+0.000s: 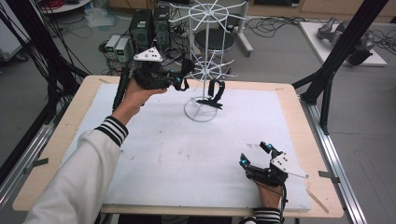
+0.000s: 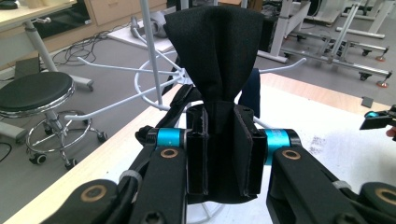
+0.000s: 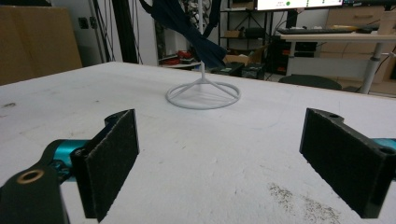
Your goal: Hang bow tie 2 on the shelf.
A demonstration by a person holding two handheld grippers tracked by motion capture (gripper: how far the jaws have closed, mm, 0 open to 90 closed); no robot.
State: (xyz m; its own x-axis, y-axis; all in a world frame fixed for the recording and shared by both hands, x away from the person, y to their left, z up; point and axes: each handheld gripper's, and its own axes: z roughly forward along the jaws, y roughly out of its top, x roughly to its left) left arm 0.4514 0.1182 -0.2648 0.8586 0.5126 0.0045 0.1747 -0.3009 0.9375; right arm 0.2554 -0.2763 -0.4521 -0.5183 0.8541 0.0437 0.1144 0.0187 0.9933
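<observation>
My left fingers [image 2: 219, 154] are clamped on a black cloth [image 2: 215, 60], squeezed tight at its middle so that it fans out above the pads. I hold it raised over the far left part of the worktop [image 1: 56, 154], just beside the white wire rack [image 1: 201, 70] that stands near the middle of the far edge; whether the cloth touches one of the rack's arms I cannot tell. From the high view, my left fingers [image 1: 180, 80] point toward the rack. A second dark cloth [image 1: 215, 93] hangs low on the rack, over its ring base. My right fingers [image 1: 254, 154] are spread wide apart with nothing between them, resting low near the worktop's near right corner, well apart from the rack. Seen along my right fingers [image 3: 219, 163], the white mat [image 3: 196, 140] lies bare up to the rack's ring base [image 3: 203, 95].
</observation>
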